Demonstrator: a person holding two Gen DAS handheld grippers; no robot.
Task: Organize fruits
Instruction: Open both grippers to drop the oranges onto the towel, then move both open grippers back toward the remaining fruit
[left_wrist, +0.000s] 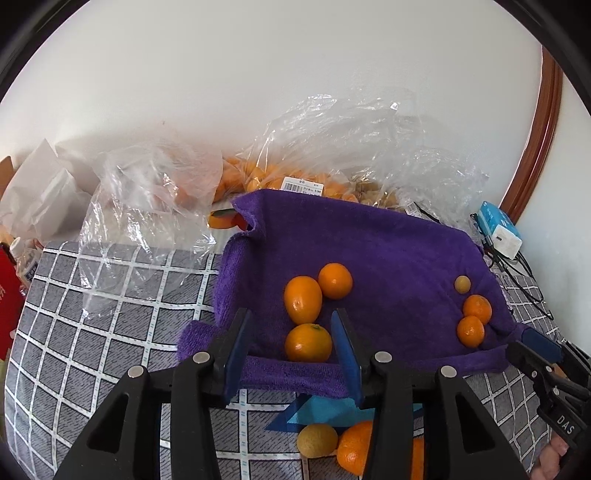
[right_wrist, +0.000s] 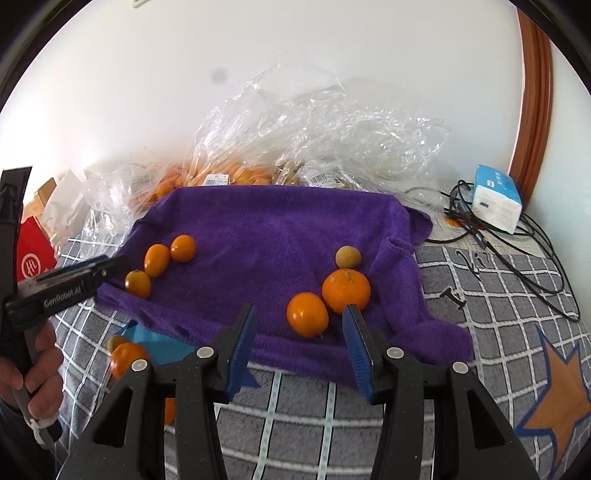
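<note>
A purple towel (left_wrist: 388, 240) lies on a checked blanket. On its left side three small oranges sit together. The nearest orange (left_wrist: 308, 342) rests on the towel between the blue pads of my left gripper (left_wrist: 291, 319), which is open with neither pad pressing on it. On the towel's right side are a tan longan (right_wrist: 347, 257), a mandarin (right_wrist: 346, 290) and a small orange (right_wrist: 307, 314). That small orange lies between the pads of my right gripper (right_wrist: 300, 312), which is open too. A tan fruit (left_wrist: 317, 440) and an orange (left_wrist: 354, 446) lie off the towel by blue paper (left_wrist: 314, 410).
Clear plastic bags (left_wrist: 332, 147) with more fruit stand against the white wall behind the towel. A tissue pack (right_wrist: 496, 203) and black cables (right_wrist: 517, 251) lie at the right, a red box (right_wrist: 33, 254) at the left. A hand (right_wrist: 37, 369) holds the left gripper.
</note>
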